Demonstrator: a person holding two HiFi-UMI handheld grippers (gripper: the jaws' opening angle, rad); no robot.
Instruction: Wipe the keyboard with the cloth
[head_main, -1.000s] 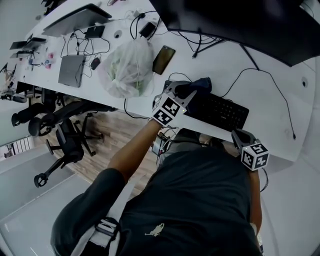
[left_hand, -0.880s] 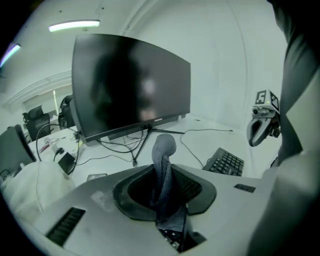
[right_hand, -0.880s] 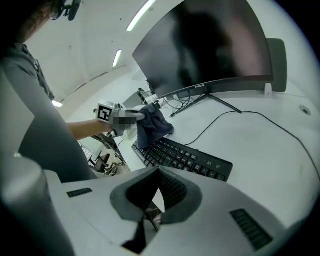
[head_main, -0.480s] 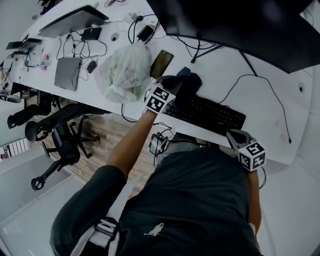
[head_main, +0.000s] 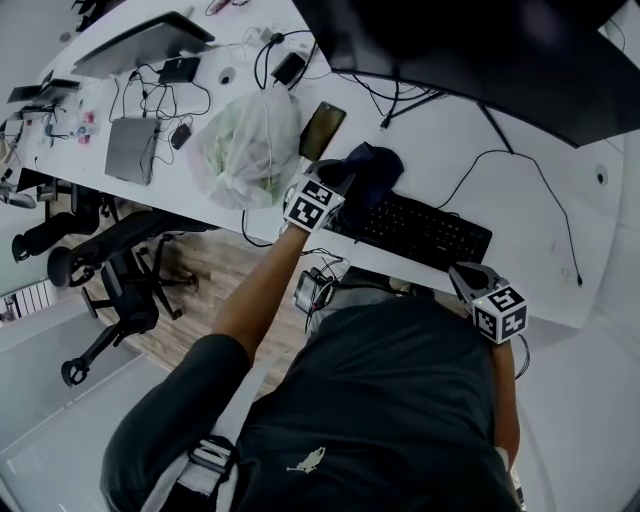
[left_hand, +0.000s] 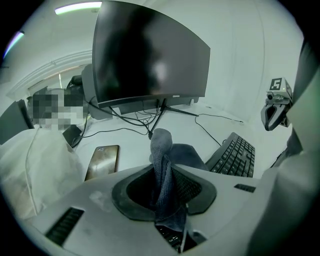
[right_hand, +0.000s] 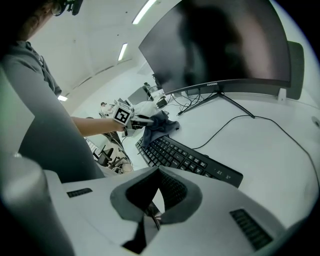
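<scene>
Left gripper (left_hand: 162, 187) pinches the limp dark-grey fabric cloth (left_hand: 161, 150), draped at the black keyboard's (head_main: 430, 228) left end. It's soft and light, probably best held by that bunched fold. Right gripper (right_hand: 151, 207) is nearly closed, empty.

cloth (head_main: 372, 166) dark blue | keyboard (head_main: 430, 230) black | desk (head_main: 450, 130) white

Only one bit of print is readable: a small logo on the monitor's (right_hand: 215, 45) lower bezel that looks like "coocaa" (too tiny to read in the left gripper view). The keyboard's (right_hand: 185, 157) key legends are too small to read.
</scene>
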